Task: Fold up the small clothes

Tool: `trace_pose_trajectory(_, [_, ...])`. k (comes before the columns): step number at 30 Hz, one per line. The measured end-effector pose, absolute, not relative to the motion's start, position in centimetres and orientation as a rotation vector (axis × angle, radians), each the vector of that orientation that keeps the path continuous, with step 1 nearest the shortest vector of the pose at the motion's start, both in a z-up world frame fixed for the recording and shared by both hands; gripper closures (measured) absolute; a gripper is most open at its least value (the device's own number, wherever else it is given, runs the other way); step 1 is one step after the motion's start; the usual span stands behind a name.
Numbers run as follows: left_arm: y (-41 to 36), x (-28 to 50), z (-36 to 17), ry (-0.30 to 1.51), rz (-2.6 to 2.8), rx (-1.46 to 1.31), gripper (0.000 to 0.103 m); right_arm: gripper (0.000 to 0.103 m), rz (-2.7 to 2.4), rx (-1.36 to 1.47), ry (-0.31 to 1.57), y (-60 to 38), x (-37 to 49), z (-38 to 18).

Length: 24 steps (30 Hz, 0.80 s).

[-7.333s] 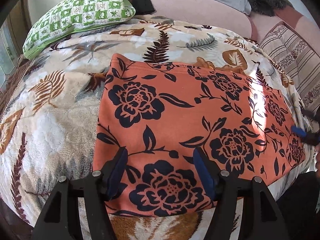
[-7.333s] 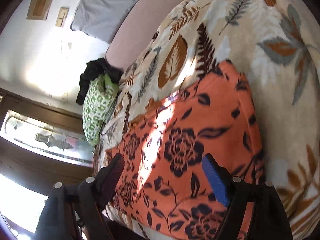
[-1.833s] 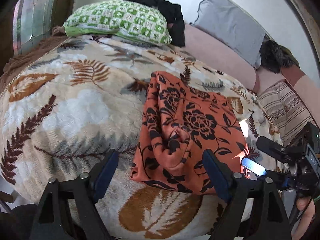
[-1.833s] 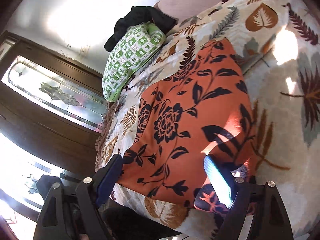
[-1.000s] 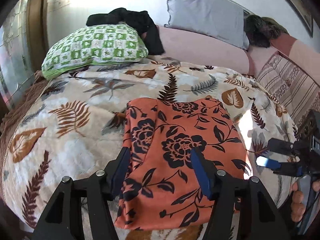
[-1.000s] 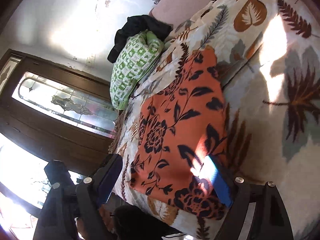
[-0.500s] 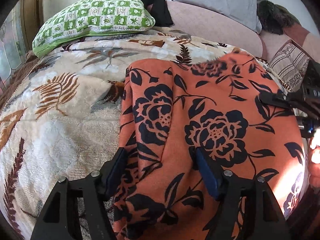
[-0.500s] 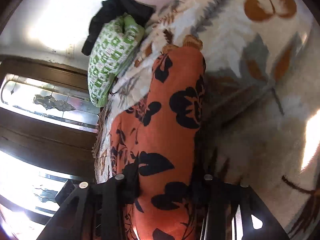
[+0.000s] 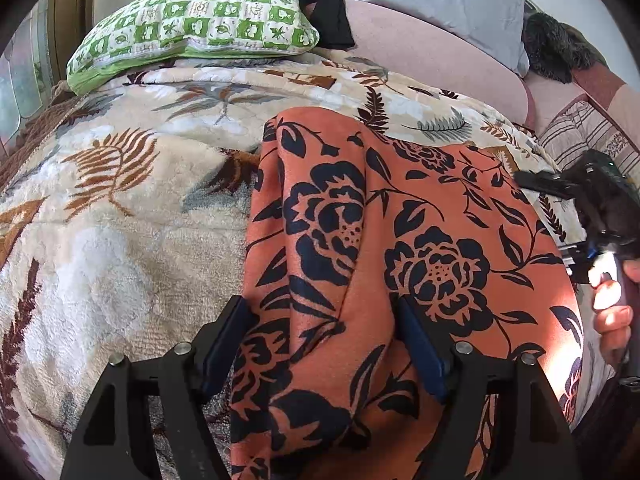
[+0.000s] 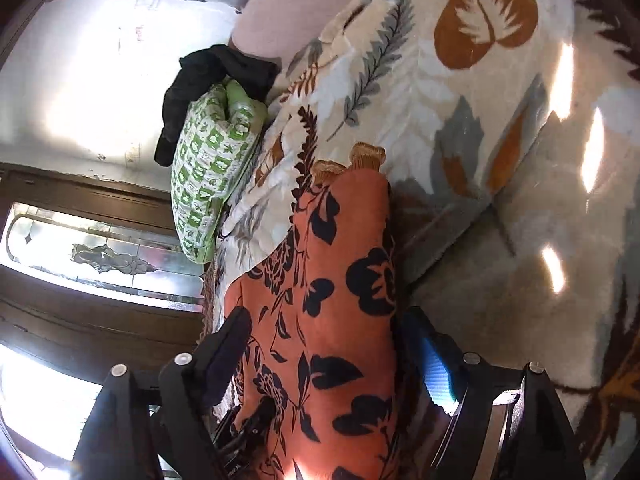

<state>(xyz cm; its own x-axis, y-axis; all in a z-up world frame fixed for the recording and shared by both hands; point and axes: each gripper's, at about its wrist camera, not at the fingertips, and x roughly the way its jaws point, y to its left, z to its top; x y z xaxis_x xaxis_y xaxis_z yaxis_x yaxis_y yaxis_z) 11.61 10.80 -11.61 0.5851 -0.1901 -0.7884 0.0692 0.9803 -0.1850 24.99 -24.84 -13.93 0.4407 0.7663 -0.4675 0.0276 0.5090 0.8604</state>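
Observation:
An orange cloth (image 9: 440, 240) with dark blue flowers lies folded on a leaf-patterned blanket (image 9: 120, 220). My left gripper (image 9: 324, 344) sits low over its near left part. Its jaws are opening, with a raised fold of the cloth between them and the pads not pressing it. In the right wrist view the same cloth (image 10: 340, 280) runs lengthwise between the jaws of my right gripper (image 10: 328, 348). These jaws are also opening, and the cloth is loose between the pads. A hand (image 9: 612, 312) holds that gripper at the cloth's right edge.
At the bed's far end lie a green checked pillow (image 9: 192, 24), a black garment (image 9: 320, 8), a grey pillow (image 9: 448, 4) and a pink bolster (image 9: 432, 64). A striped cushion (image 9: 580, 132) sits at the far right. A wood-framed glass window (image 10: 100, 256) is beside the bed.
Both grippers have come down close onto the cloth. The right jaws were narrowed on the cloth's fold half a second ago and now stand wide. The left jaws have widened a little.

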Motion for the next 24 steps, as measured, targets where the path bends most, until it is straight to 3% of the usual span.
trace_pose_trajectory(1, [11.0,11.7,-11.7,0.939,-0.150,-0.153,0.023,0.051,0.565,0.915,1.019,-24.6,25.3,-13.6])
trace_pose_trajectory(2, [11.3,11.7,-11.8,0.942,-0.154,-0.172,0.023,0.071,0.550,0.866,1.005,-24.3,25.5,-12.9])
trace_pose_trajectory(3, [11.5,11.8,-11.9,0.947,-0.157,-0.191,0.022,0.074,0.542,0.833,0.968,-24.1,25.3,-11.8])
trace_pose_trajectory(8, [11.3,12.0,-12.0,0.953,-0.158,-0.198,0.020,0.075,0.459,0.803,1.006,-24.4,25.5,-14.4])
trace_pose_trajectory(9, [11.3,12.0,-12.0,0.953,-0.158,-0.202,0.020,0.070,0.469,0.834,0.976,-24.8,24.9,-14.0])
trace_pose_trajectory(10, [11.4,12.0,-12.1,0.955,-0.161,-0.212,0.020,0.063,0.470,0.845,0.954,-25.1,24.3,-13.4])
trace_pose_trajectory(11, [11.4,12.0,-12.0,0.957,-0.161,-0.216,0.020,0.050,0.487,0.850,0.941,-25.3,23.5,-12.7])
trace_pose_trajectory(12, [11.4,12.0,-12.0,0.957,-0.160,-0.215,0.020,0.020,0.498,0.858,0.924,-25.6,22.6,-12.1])
trace_pose_trajectory(13, [11.4,12.0,-12.0,0.956,-0.158,-0.212,0.020,0.013,0.490,0.873,0.903,-26.1,21.4,-11.7])
trace_pose_trajectory(17, [11.5,12.0,-12.0,0.955,-0.160,-0.218,0.020,0.015,0.537,0.940,0.983,-25.8,18.0,-13.5])
trace_pose_trajectory(18, [11.5,12.0,-12.0,0.955,-0.158,-0.217,0.020,0.027,0.552,0.920,1.019,-25.0,17.6,-14.2])
trace_pose_trajectory(19, [11.5,11.9,-12.0,0.955,-0.157,-0.216,0.020,0.071,0.567,0.884,1.055,-24.4,17.2,-14.2])
trace_pose_trajectory(24, [11.6,11.7,-12.0,0.954,-0.160,-0.223,0.020,0.072,0.508,0.780,1.006,-23.5,16.5,-11.7])
